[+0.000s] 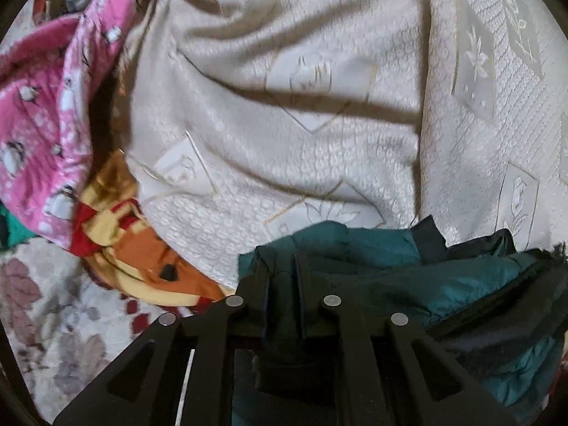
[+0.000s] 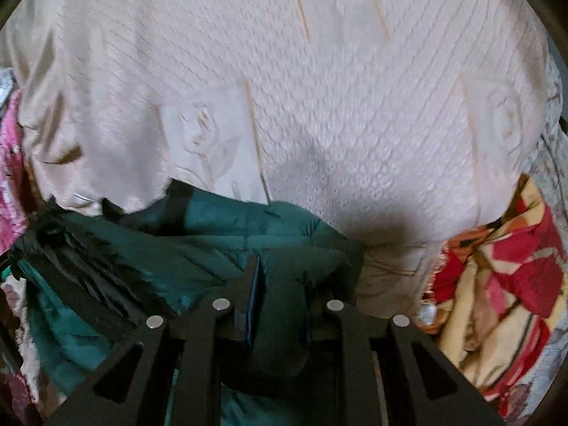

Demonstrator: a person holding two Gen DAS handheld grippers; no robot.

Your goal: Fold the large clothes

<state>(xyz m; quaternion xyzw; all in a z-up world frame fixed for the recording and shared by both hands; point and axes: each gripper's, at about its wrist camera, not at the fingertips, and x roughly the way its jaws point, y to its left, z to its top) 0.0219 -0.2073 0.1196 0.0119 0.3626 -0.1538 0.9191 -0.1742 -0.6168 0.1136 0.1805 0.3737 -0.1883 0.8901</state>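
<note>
A dark teal padded jacket (image 1: 408,277) with black trim lies bunched on a cream embossed bedspread (image 1: 284,106). My left gripper (image 1: 284,266) is shut on a fold of the jacket at its left end. In the right wrist view the same jacket (image 2: 213,245) spreads to the left, and my right gripper (image 2: 280,277) is shut on its teal fabric near the right end. The cream bedspread (image 2: 319,106) fills the view beyond it. The fabric hides the fingertips of both grippers.
A pink printed blanket (image 1: 42,124) and an orange, yellow and red cartoon blanket (image 1: 142,248) lie at the left; the latter also shows in the right wrist view (image 2: 504,284). A floral sheet (image 1: 53,319) covers the lower left.
</note>
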